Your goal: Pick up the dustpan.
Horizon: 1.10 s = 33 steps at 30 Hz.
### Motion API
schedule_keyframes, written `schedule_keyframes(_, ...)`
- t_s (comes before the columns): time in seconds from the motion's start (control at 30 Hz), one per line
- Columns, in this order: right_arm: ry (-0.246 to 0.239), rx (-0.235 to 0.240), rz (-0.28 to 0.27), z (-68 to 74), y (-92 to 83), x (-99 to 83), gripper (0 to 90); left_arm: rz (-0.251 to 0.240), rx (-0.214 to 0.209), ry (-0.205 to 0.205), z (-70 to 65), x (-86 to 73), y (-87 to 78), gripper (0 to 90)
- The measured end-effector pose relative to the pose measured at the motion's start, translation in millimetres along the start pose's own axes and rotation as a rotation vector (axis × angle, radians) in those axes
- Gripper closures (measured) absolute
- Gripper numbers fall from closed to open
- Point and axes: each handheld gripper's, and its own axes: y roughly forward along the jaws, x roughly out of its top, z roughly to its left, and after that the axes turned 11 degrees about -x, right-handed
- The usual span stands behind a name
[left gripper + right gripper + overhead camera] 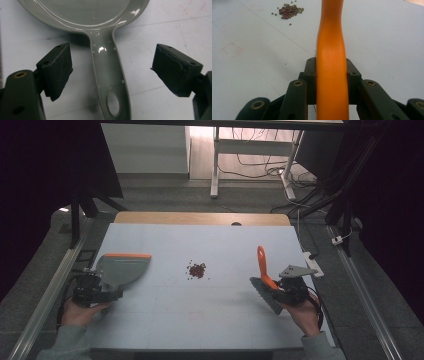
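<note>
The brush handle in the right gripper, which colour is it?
Orange. The brush handle shows best in the right gripper view, clamped by the right gripper.

White desk legs [215, 165] w/ tangled cables [260, 162] on grey floor, white power strip [312, 264] at table edge.

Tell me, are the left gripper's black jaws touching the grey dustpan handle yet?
Apart. In the left gripper view, the left gripper stands open with the dustpan handle lying between its jaws, and bare table shows on both sides of the handle.
</note>
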Motion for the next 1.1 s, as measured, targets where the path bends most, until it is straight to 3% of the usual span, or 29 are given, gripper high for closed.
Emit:
schedule_keyframes(0.27,0.002,-0.006,-0.002,-1.3,-1.4,-0.9,70.4,0.007,0.005,-0.028,6.3,-1.7,16.2,21.4)
schedule_keyframes(0.57,0.0,-0.013,0.0,-1.5,-1.8,-1.3,70.4,-0.02,0.002,-0.036,9.6,-0.3,18.9,32.8)
schedule_keyframes(1.1,-0.006,-0.015,-0.009,1.5,-3.3,1.5,70.3,-0.045,-0.011,-0.041,12.7,0.2,18.6,42.6)
